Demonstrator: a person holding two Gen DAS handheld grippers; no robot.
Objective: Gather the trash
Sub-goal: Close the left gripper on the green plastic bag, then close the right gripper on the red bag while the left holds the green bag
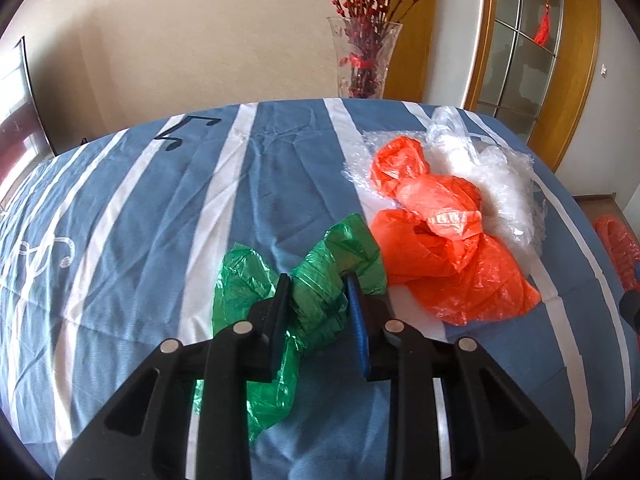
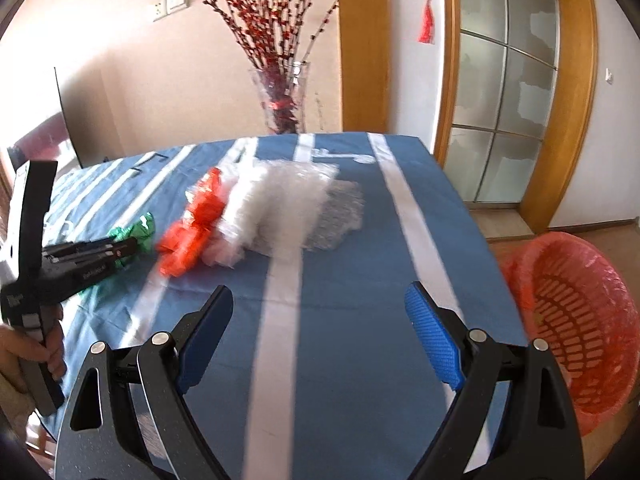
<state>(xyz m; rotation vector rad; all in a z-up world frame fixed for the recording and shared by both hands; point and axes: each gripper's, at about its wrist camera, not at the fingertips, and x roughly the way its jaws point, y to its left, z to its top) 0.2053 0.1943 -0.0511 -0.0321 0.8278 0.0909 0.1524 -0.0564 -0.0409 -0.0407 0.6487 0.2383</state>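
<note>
Bare tablecloth was seen ahead of the right gripper. The far middle was blocked by orange bag and clear plastic.

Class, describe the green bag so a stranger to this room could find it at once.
Start at the blue-and-white striped tablecloth. Near its front edge lies a row of crumpled plastic; the green plastic bag is at the left end, beside the orange plastic bag. It is the only green piece, and the left claw is closed around it.

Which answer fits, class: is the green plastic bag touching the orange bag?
Touching. The left wrist view shows the green plastic bag's upper edge pressed against the orange bag, with no cloth visible between.
</note>
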